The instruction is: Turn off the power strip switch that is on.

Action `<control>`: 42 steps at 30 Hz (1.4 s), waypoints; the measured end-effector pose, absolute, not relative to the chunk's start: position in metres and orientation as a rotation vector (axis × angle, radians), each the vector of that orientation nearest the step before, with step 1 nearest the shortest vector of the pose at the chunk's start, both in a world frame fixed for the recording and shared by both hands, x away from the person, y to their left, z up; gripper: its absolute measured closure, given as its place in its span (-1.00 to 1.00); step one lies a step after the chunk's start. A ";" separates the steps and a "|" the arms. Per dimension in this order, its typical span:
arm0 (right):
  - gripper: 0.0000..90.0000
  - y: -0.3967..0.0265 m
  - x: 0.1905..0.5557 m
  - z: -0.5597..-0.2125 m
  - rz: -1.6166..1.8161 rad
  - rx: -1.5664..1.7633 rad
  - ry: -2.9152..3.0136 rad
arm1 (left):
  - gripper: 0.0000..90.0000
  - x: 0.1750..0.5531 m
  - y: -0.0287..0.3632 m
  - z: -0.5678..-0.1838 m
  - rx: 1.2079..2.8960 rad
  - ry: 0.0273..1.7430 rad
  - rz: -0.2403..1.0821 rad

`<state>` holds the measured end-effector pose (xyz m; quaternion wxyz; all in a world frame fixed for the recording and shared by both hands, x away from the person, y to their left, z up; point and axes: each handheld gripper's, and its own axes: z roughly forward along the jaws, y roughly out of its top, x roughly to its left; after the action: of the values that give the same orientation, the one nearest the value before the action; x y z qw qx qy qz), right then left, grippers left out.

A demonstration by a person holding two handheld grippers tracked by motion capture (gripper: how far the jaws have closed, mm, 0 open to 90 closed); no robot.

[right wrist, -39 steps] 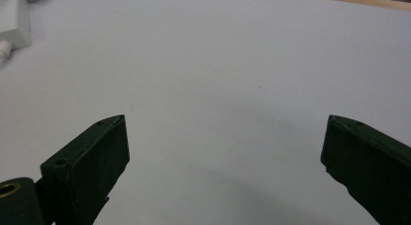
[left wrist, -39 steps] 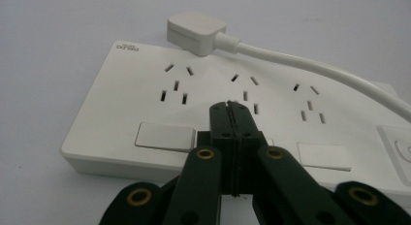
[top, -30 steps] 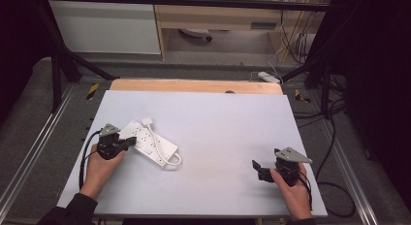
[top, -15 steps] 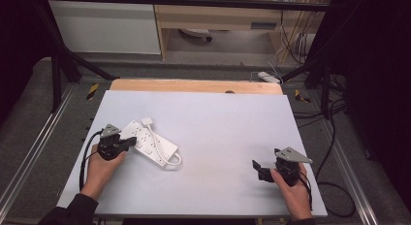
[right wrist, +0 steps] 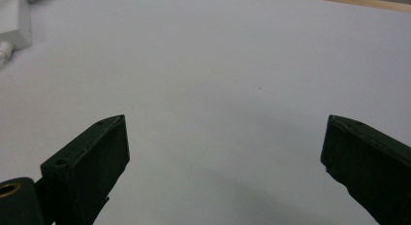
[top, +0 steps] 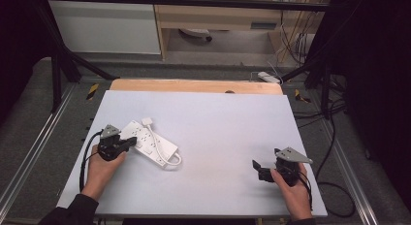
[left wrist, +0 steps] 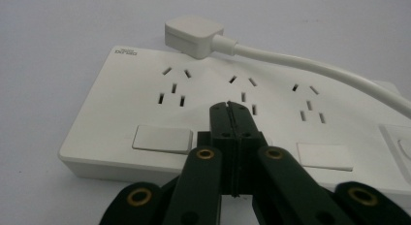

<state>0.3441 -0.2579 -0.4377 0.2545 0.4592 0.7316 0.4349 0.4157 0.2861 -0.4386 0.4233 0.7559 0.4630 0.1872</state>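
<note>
A white power strip (top: 149, 143) lies at the left of the pale table, its white cord (top: 160, 145) looped over it and ending in a white plug (top: 146, 121) beside its far end. My left gripper (top: 131, 142) is shut with nothing between its jaws, its tips over the strip's near edge. In the left gripper view the closed tips (left wrist: 228, 107) sit above the strip (left wrist: 145, 104) by the middle sockets, with the plug (left wrist: 193, 36) lying beyond. My right gripper (top: 256, 168) rests at the table's front right, open and empty, its jaws wide apart (right wrist: 223, 137).
The table (top: 218, 118) has a wooden strip (top: 194, 85) along its far edge. Metal frame rails run down both sides. Cables and another white power strip (top: 268, 77) lie on the floor beyond the far right corner.
</note>
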 end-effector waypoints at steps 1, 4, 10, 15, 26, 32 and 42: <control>-0.92 -0.258 0.344 -0.438 1.181 1.247 1.988 | 1.00 0.416 0.286 -0.439 1.889 1.158 0.468; -0.92 -0.258 0.344 -0.438 1.181 1.247 1.988 | 1.00 0.415 0.286 -0.438 1.888 1.155 0.465; -0.92 -0.258 0.344 -0.438 1.181 1.249 1.987 | 1.00 0.415 0.285 -0.438 1.883 1.147 0.461; -0.92 -0.258 0.344 -0.438 1.181 1.249 1.986 | 1.00 0.415 0.285 -0.438 1.880 1.141 0.460; -0.92 -0.258 0.344 -0.438 1.181 1.249 1.986 | 1.00 0.413 0.283 -0.435 1.849 1.108 0.469; -0.92 -0.258 0.344 -0.438 1.181 1.249 1.986 | 1.00 0.413 0.282 -0.435 1.841 1.099 0.467; -0.92 -0.258 0.344 -0.438 1.182 1.247 1.986 | 0.69 0.413 0.280 -0.435 1.815 1.094 0.476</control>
<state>0.3442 -0.2582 -0.4377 0.2548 0.4590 0.7314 0.4353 0.4130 0.2801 -0.4347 0.4659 0.7393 0.4457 0.1940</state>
